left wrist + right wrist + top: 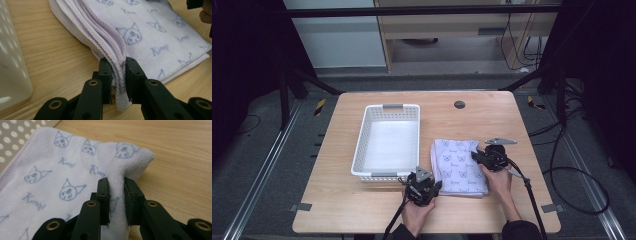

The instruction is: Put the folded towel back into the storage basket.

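A folded lilac towel (458, 165) printed with blue cat faces lies on the wooden table (492, 120), right of a white basket (388, 142). My left gripper (435, 186) pinches the towel's near left corner; in the left gripper view the stacked hemmed layers of the towel (140, 32) are clamped between the jaws of the left gripper (118, 80). My right gripper (475, 156) is shut on the towel's right edge; in the right gripper view a raised fold of the towel (75, 180) sits squeezed within the right gripper (116, 200).
The white perforated basket stands empty at the table's middle left, its wall (12, 65) close to my left gripper and its holes (15, 132) in the right gripper view. A round grommet (459, 104) sits near the table's far edge. Cables (532, 200) trail off the front.
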